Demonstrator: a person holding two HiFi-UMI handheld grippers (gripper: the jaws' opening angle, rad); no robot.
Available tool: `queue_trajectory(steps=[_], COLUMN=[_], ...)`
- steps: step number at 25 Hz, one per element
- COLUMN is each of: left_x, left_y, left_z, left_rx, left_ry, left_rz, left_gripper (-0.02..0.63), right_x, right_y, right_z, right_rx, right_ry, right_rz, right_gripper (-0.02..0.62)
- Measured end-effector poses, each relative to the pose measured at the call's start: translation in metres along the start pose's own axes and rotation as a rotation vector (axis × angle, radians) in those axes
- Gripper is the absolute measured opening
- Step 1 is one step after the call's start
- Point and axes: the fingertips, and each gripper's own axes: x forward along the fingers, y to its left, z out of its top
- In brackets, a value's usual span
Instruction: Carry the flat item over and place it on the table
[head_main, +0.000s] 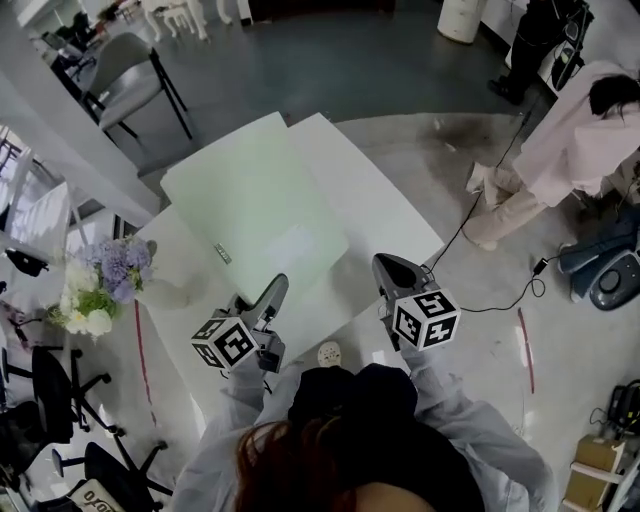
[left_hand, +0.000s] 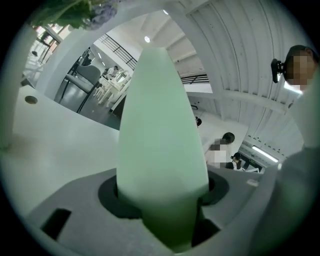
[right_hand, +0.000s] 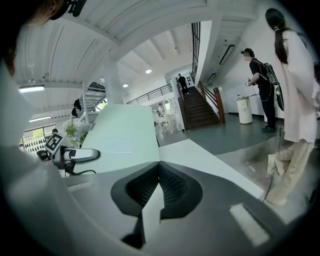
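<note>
The left gripper (head_main: 274, 288) is clamped on the near edge of the pale green flat board (head_main: 250, 200), which lies over the left part of the white table (head_main: 385, 215). The right gripper (head_main: 385, 265) is pinched closed, empty, just right of the board's near corner. A bunch of flowers (head_main: 105, 285) stands at the table's left; its vessel is unclear.

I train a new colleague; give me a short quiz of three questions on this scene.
1. True or false: the left gripper is closed on the pale green flat board.
2. What is under the board? A) white table B) blue carpet C) wooden bench
3. Name the thing left of the left gripper in the head view.
Key: 1 true; 2 A; 3 bunch of purple and white flowers.
</note>
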Motion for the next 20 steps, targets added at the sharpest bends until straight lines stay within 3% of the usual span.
queue_trajectory(steps=[5, 12, 17, 20], left_x=[0.015, 0.057, 0.087, 0.100], left_y=[0.010, 0.012, 0.031, 0.056], left_z=[-0.009, -0.002, 0.009, 0.021], left_rx=[-0.130, -0.297, -0.321, -0.393], left_ry=[0.049, 0.050, 0.085, 0.105], left_rz=[-0.043, -0.164, -0.119, -0.054], left_gripper=[0.273, 0.273, 0.273, 0.273], right_x=[-0.003, 0.015, 0.049, 0.077], right_y=[-0.014, -0.038, -0.062, -0.068], right_z=[-0.018, -0.015, 0.000, 0.007], right_rx=[0.054, 0.108, 0.138, 0.162], right_ry=[0.053, 0.095, 0.104, 0.115], right_rz=[-0.049, -0.035, 0.000, 0.037], right_gripper=[0.012, 0.012, 0.012, 0.012])
